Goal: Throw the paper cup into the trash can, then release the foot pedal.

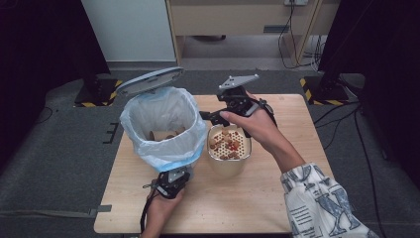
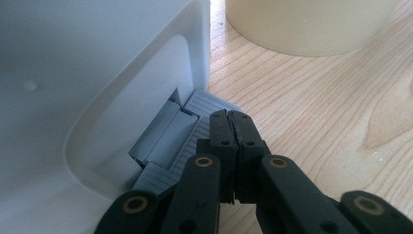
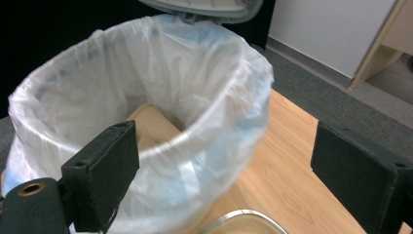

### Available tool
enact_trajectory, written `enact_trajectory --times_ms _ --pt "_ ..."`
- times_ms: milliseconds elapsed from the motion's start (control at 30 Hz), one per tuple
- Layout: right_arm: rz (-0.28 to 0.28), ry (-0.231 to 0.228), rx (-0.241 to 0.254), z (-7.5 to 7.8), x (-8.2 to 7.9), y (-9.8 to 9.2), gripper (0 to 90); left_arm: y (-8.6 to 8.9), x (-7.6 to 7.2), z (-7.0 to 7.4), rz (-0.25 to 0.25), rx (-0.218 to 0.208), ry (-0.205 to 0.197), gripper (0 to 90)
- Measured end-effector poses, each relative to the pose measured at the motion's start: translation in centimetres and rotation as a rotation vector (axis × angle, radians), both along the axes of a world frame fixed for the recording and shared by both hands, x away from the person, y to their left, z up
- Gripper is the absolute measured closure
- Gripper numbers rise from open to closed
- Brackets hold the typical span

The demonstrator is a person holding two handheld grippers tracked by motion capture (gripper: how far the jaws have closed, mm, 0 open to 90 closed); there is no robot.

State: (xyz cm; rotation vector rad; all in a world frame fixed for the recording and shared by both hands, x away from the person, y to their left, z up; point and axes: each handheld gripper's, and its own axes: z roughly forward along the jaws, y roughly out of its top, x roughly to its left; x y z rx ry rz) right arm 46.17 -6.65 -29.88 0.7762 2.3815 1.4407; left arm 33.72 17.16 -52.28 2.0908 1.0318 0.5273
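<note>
A small white pedal bin (image 1: 163,124) lined with a clear bag stands on the table's left half, its grey lid (image 1: 148,81) raised. My left gripper (image 1: 173,181) is at the bin's foot, jaws shut, its tip (image 2: 230,117) resting on the grey pedal (image 2: 195,126). Just right of the bin stands a beige container (image 1: 229,148) holding brown and red food scraps. My right gripper (image 1: 210,116) hovers above it, open, pointing at the bin. In the right gripper view the wide-apart jaws (image 3: 234,165) frame the bag (image 3: 160,97), with a brown scrap (image 3: 151,122) inside.
The wooden table (image 1: 277,198) has bare room on its right and near side. Grey carpet surrounds it. Black stands with striped bases sit at the back left and back right, and a wooden desk (image 1: 237,20) stands behind.
</note>
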Motion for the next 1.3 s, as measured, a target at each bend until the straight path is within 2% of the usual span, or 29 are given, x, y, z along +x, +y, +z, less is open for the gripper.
enact_trajectory --times_ms 33,100,133,167,233,267,333,367,467,667,800,1067,1300 --pt "-0.008 0.000 -0.002 -0.1 0.0 -0.5 10.4 0.0 0.0 0.0 -0.006 -0.014 0.000 82.0" --pt "-0.038 0.001 -0.008 -0.4 0.1 -1.5 10.3 -0.2 -0.2 0.4 0.000 0.003 -0.015 71.0" --pt "-0.052 0.001 -0.009 -0.6 0.1 -2.1 10.0 -0.3 -0.4 0.6 -0.012 0.001 -0.023 68.1" --pt "-0.069 0.002 -0.012 -0.7 0.2 -2.7 9.7 -0.4 -0.7 0.8 -0.006 -0.029 -0.031 66.3" --pt "-0.107 0.005 -0.019 -1.2 0.3 -4.0 9.7 -0.5 -1.3 1.2 -0.002 -0.016 -0.042 60.5" --pt "-0.124 0.009 -0.020 -1.5 0.4 -4.6 9.5 -0.6 -1.5 1.3 -0.002 -0.022 -0.041 57.9" --pt "-0.163 0.010 -0.033 -2.0 0.5 -5.8 9.1 -0.6 -2.0 1.5 -0.007 -0.046 -0.036 53.8" --pt "-0.179 0.010 -0.036 -2.2 0.5 -6.4 8.9 -0.5 -2.1 1.6 -0.001 -0.042 -0.046 52.4" --pt "-0.247 0.015 -0.033 -3.0 0.6 -8.2 8.8 -0.2 -2.2 1.8 0.002 -0.070 -0.025 48.0" --pt "-0.365 0.008 -0.050 -5.0 0.2 -10.8 8.7 -0.4 -2.2 1.8 -0.023 -0.075 -0.016 42.7" --pt "-0.406 0.008 -0.049 -6.4 -0.3 -11.9 8.6 -0.4 -2.1 1.6 -0.029 -0.083 -0.002 39.3" --pt "-0.447 0.005 -0.059 -9.3 -2.1 -13.7 7.9 -0.8 -1.9 1.3 -0.064 -0.079 0.025 34.2" --pt "-0.473 0.054 -0.087 -13.5 -4.0 -14.9 7.6 -0.7 -1.8 1.3 -0.064 -0.096 0.026 33.4"
